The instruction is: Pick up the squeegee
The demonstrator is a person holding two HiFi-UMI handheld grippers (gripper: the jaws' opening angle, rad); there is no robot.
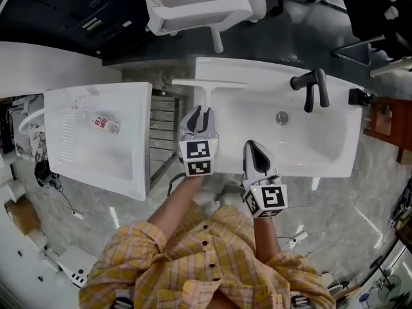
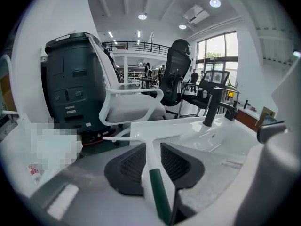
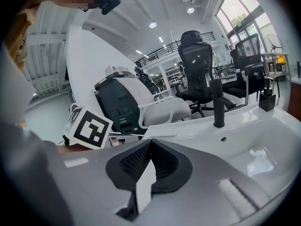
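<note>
Left gripper (image 2: 151, 149): stands with jaws apart, straddling the green-gripped handle of the white plastic T-shaped squeegee (image 2: 157, 192), flat on the white ceramic sink (image 1: 322, 167) rim. Right gripper (image 3: 150, 144), alongside: sits pinched together, empty. Not yet gripped; left to do: clamp, lift.

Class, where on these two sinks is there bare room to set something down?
Free: the right sink's bowl right of the drain; the left sink beside the small bottle. Crowded: the right sink's left edge, where the squeegee lies between the left gripper's open jaws.
</note>
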